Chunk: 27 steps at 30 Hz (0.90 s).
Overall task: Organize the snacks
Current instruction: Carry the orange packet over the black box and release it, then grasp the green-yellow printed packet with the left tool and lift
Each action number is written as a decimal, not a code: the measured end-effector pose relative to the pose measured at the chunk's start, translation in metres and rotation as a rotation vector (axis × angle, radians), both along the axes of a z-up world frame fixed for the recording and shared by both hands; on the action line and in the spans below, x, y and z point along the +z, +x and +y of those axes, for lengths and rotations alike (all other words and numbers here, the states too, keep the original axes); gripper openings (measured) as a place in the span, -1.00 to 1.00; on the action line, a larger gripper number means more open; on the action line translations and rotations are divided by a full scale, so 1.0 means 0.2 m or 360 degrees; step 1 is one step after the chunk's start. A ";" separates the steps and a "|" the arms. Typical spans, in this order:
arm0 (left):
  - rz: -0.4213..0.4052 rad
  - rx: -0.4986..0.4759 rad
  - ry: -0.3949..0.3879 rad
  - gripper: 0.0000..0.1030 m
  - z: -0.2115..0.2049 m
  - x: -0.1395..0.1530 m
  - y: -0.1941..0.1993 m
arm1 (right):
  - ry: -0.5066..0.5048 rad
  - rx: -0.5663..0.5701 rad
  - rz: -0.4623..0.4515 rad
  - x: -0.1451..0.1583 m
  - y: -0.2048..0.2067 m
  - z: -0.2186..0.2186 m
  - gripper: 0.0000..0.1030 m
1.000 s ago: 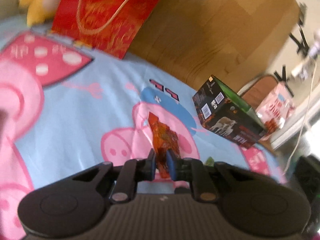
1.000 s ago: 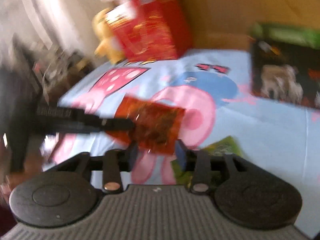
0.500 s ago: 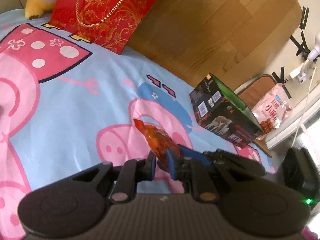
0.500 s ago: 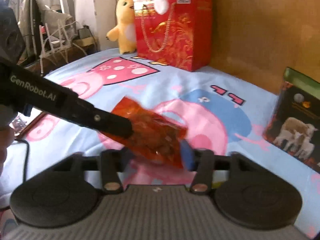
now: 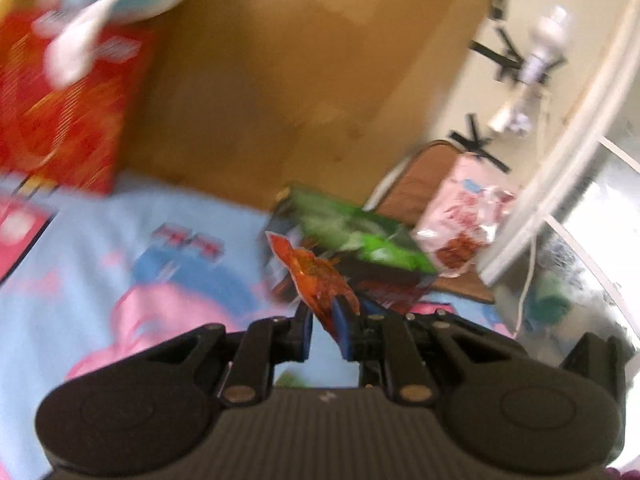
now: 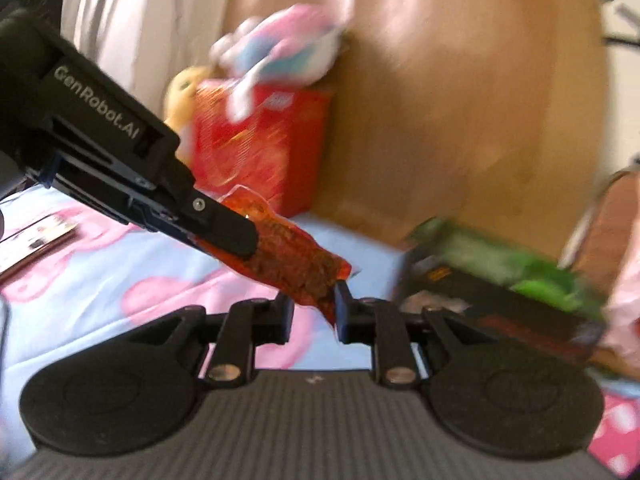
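Legible text, 1 item: "GenRobot.AI", white lettering on the black side of the left gripper (image 6: 224,232), right wrist view. Print on boxes, bags and bedsheet: blurred, unreadable.

Daylight floods in from the window (image 5: 592,240) off to my right, glaring white there. Everything beyond my fingers smears with motion blur (the red bag (image 6: 256,148) worst), and the fisheye bends straight edges near the corners, where it darkens.
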<state>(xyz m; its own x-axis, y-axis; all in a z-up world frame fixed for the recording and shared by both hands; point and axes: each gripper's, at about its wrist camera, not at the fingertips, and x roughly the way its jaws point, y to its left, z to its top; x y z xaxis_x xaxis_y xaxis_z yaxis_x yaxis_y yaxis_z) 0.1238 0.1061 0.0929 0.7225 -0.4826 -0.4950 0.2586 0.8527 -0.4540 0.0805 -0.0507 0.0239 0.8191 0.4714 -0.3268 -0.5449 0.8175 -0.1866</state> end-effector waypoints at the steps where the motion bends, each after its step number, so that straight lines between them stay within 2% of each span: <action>1: -0.0027 -0.0033 0.0019 -0.75 -0.05 0.02 0.04 | -0.0005 -0.0044 -0.0037 0.02 0.03 -0.04 -0.55; 4: -0.0054 -0.0108 0.0058 -0.73 -0.19 0.03 0.22 | 0.0001 -0.0178 -0.0058 0.07 0.17 -0.14 -0.54; 7: -0.0023 -0.0131 0.0106 -0.67 -0.30 0.00 0.41 | -0.0037 -0.0283 -0.0045 0.06 0.32 -0.22 -0.52; 10: 0.0010 -0.0045 0.0251 -0.57 -0.39 -0.06 0.56 | -0.0097 -0.0382 0.0018 0.04 0.44 -0.27 -0.40; 11: 0.0017 -0.0009 0.0315 -0.56 -0.41 -0.08 0.59 | -0.0075 -0.0388 0.0021 0.04 0.44 -0.29 -0.17; 12: 0.0030 0.0020 0.0373 -0.55 -0.43 -0.11 0.61 | -0.0054 -0.0380 0.0014 0.05 0.42 -0.31 -0.09; 14: 0.0071 0.0050 0.0417 -0.46 -0.44 -0.14 0.64 | -0.0022 -0.0353 -0.0026 0.06 0.36 -0.33 -0.05; 17: 0.0054 0.0018 0.0347 -0.24 -0.39 -0.13 0.55 | 0.0065 -0.0296 -0.0014 0.06 0.25 -0.38 -0.01; 19: -0.0025 0.0028 0.0336 -0.13 -0.33 -0.09 0.43 | 0.0165 -0.0235 0.0085 0.05 0.19 -0.43 -0.01; 21: -0.0037 0.0033 0.0300 -0.04 -0.26 -0.09 0.32 | 0.0281 -0.0168 0.0271 0.01 0.15 -0.47 -0.01; 24: 0.0056 0.0033 0.0277 -0.03 -0.16 -0.17 0.20 | 0.0423 -0.0027 0.0572 -0.06 0.12 -0.49 -0.01; 27: 0.0224 0.0025 0.0285 -0.03 -0.11 -0.29 0.15 | 0.0448 0.0050 0.0744 -0.10 0.07 -0.44 -0.01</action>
